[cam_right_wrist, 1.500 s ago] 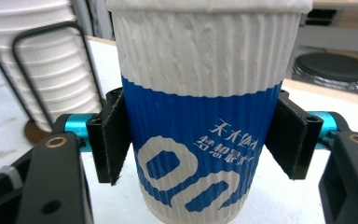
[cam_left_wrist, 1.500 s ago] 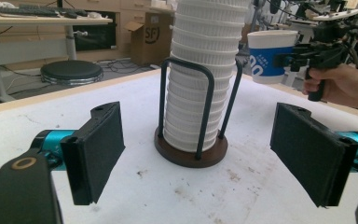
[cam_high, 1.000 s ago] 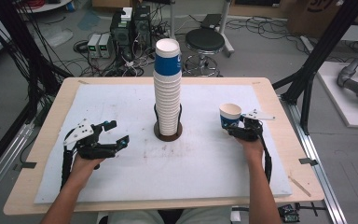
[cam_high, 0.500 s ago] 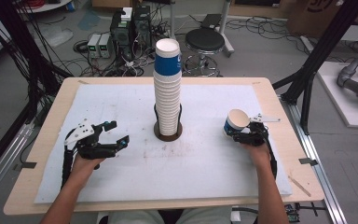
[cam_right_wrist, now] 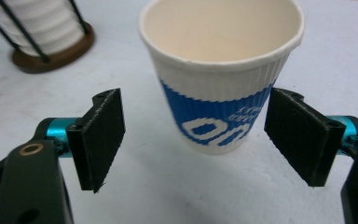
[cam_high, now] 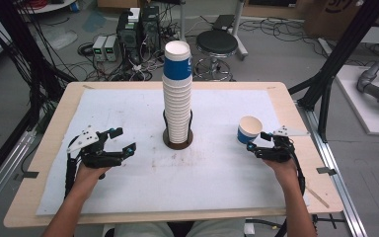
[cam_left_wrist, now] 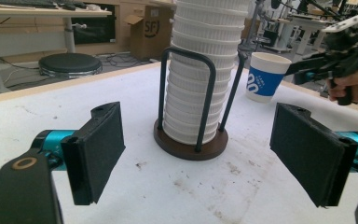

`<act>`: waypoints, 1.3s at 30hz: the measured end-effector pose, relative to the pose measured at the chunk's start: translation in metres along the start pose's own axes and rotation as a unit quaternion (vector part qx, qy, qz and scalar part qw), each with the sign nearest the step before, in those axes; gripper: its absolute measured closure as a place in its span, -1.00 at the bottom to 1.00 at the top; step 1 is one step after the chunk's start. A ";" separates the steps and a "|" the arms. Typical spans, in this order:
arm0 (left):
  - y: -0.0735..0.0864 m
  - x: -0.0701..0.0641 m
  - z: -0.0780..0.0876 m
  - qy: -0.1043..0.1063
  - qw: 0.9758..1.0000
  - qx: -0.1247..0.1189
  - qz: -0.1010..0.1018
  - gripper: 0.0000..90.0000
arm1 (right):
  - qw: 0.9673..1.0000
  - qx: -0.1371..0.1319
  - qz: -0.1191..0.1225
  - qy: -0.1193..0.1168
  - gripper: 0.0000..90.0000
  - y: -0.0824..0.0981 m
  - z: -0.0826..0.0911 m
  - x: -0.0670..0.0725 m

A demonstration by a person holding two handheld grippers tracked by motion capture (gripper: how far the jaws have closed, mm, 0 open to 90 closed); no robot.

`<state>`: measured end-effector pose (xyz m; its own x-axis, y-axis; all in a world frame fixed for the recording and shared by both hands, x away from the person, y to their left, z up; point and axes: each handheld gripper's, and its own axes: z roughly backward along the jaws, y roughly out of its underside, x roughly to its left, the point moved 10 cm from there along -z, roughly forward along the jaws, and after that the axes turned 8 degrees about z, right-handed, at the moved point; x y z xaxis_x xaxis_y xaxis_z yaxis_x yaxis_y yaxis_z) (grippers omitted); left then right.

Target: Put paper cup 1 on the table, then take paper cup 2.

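Note:
A tall stack of white ribbed paper cups [cam_high: 177,94] [cam_left_wrist: 200,70] [cam_right_wrist: 37,23], topped by a blue-banded one, stands in a black wire holder on a round brown base [cam_high: 177,144] at the table's middle. One blue-and-white paper cup [cam_high: 249,131] [cam_left_wrist: 263,77] [cam_right_wrist: 219,93] stands upright on the mat to the right. My right gripper [cam_high: 258,141] [cam_right_wrist: 200,140] [cam_left_wrist: 326,51] sits just behind it; its jaws have just been opening and stand open, the cup loose between the pads. At the left, my left gripper [cam_high: 124,139] [cam_left_wrist: 205,154] rests open, pointing at the stack with nothing in it.
A stained white mat [cam_high: 217,173] covers most of the wooden table [cam_high: 54,148]. Black frame posts [cam_high: 335,59] rise at both sides. Beyond the far edge are a stool [cam_high: 217,43], electronics boxes and cables on the floor.
The right gripper let go of the single cup: its jaws opened and the hand drew back toward the person and to the right. The cup now stands free. The left gripper kept still.

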<state>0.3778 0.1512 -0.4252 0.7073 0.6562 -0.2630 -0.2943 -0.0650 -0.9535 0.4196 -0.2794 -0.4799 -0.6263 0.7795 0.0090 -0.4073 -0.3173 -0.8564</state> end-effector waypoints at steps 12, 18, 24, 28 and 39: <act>-0.012 0.000 0.009 -0.003 1.000 -0.021 -0.013 -0.62 | 0.998 -0.042 0.045 -0.022 -0.54 -0.023 0.039 0.042; -0.015 -0.002 0.012 -0.001 0.999 -0.030 -0.012 -0.62 | 0.995 -0.081 0.050 -0.006 -0.54 -0.029 0.057 0.053; -0.017 0.000 0.015 0.002 0.999 -0.038 -0.004 -0.62 | 0.994 -0.100 0.047 -0.006 -0.54 -0.035 0.060 0.055; -0.018 0.003 0.017 -0.002 0.999 -0.041 -0.001 -0.62 | 0.994 -0.093 0.056 -0.009 -0.54 -0.036 0.056 0.058; -0.019 0.000 0.017 0.007 0.999 -0.041 0.003 -0.62 | 0.995 -0.088 0.051 -0.011 -0.54 -0.034 0.055 0.058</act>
<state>0.3723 0.1647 -0.4045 0.7147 0.6453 -0.2700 -0.2445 -0.1312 -0.9607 0.3604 -0.2533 -0.4222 -0.6741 0.7351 -0.0728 -0.2187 -0.2928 -0.9308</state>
